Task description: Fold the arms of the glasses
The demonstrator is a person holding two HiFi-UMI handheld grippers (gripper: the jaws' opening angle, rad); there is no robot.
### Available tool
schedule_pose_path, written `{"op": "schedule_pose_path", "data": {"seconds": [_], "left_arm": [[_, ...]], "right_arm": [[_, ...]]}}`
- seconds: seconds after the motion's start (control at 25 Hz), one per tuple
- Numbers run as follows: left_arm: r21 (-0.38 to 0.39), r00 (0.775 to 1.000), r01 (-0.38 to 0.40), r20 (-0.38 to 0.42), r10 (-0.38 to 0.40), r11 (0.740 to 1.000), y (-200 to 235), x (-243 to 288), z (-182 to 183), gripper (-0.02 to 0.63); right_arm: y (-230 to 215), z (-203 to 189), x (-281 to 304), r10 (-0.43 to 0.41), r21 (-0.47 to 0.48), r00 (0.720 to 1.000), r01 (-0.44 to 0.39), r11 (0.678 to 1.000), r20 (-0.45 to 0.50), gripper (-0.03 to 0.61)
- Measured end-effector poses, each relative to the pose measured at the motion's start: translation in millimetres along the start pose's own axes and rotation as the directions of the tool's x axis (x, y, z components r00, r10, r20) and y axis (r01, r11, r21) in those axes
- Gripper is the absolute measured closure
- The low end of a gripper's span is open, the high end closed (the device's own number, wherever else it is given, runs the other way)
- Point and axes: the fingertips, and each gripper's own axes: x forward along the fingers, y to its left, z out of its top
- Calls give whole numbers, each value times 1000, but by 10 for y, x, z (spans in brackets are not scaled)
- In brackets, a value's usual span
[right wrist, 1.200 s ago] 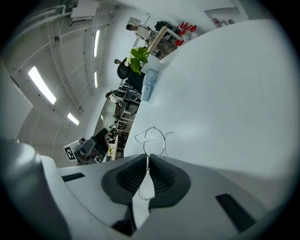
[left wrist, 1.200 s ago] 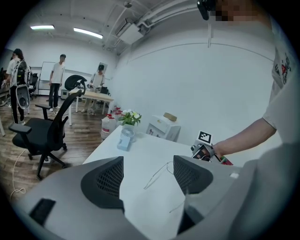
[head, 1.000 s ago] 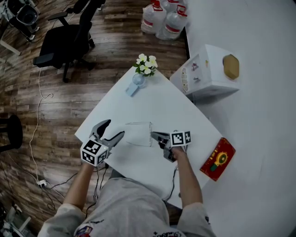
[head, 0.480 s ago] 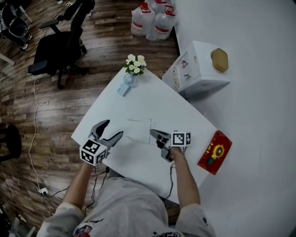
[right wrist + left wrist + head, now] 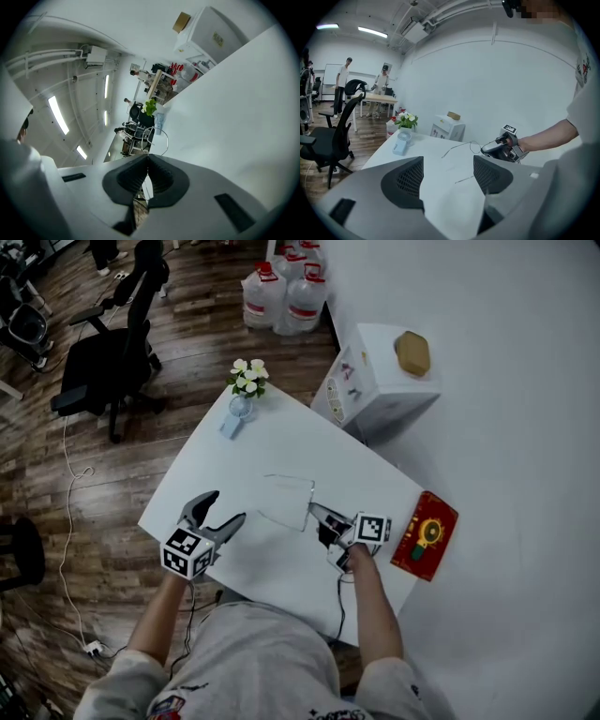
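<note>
On the worktop (image 5: 281, 442), your left hand-held gripper (image 5: 230, 506) gapes empty. Your right hand-held gripper (image 5: 313, 510) is clamped on the glasses (image 5: 286, 495), mid-worktop toward the right edge. Arms look unfolded. Next: swing one inward with the left.

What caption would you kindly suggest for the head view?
With left gripper open, right gripper holds the glasses over the table.

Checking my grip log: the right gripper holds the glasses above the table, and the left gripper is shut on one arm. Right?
Not quite. The left gripper is open and empty, apart from the glasses, as the left gripper view shows. The right gripper does hold them above the table.
</note>
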Motion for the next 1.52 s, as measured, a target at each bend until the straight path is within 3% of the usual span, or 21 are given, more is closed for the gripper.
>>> {"op": "schedule_pose_path", "data": {"seconds": [0.04, 0.12, 0.2, 0.32, 0.48, 0.56, 0.68, 0.8, 1.04, 1.12, 1.2, 1.36, 1.44, 1.52], "left_arm": [[1, 1000, 1, 4, -1, 1000, -57, -10, 14, 284], [0, 1000, 4, 12, -4, 1000, -173, -33, 40, 284], [-14, 1000, 10, 21, -10, 1000, -294, -61, 51, 284], [-62, 999, 34, 34, -32, 998, -497, -101, 37, 284], [-143, 996, 72, 54, -64, 987, -742, -140, -19, 284], [-197, 995, 88, 72, -75, 976, -840, -163, -42, 284], [-292, 989, 126, 114, -96, 948, -962, -183, -31, 284], [-369, 981, 169, 154, -120, 914, -1043, -193, -2, 284], [-567, 941, 320, 280, -188, 759, -1183, -228, 32, 284], [-582, 933, 347, 293, -208, 735, -1245, -207, 20, 284], [-579, 909, 408, 331, -254, 706, -1398, -177, 124, 290], [-615, 866, 498, 384, -320, 611, -1596, -94, 166, 315], [-668, 870, 493, 375, -320, 558, -1621, -41, 91, 350], [-754, 899, 435, 332, -286, 492, -1628, 11, -41, 368]], "right_arm": [[99, 77, -40, 58, -86, 998, -56, 995, 11, 569], [194, 149, -176, 95, -149, 995, -89, 985, 34, 569], [203, 137, -366, 62, -108, 996, -55, 993, 67, 569], [131, 35, -688, -63, 68, 992, 55, 996, 112, 569], [417, 142, -855, 50, -76, 989, -39, 996, 141, 569], [507, 137, -935, 69, -96, 986, -55, 994, 151, 569], [436, 46, -1094, -19, 0, 985, 20, 1000, 170, 569], [650, 121, -1101, 91, -144, 981, -67, 987, 169, 569], [754, 74, -1165, 125, -131, 975, -102, 986, 182, 569], [761, 54, -1169, 118, -108, 975, -99, 989, 189, 569], [762, 41, -1174, 113, -97, 975, -95, 991, 193, 569], [700, -36, -1197, 73, -39, 977, -67, 997, 202, 569], [695, -63, -1194, 67, 7, 975, -70, 998, 212, 569], [705, -62, -1200, 80, 9, 972, -84, 996, 222, 569]]}}
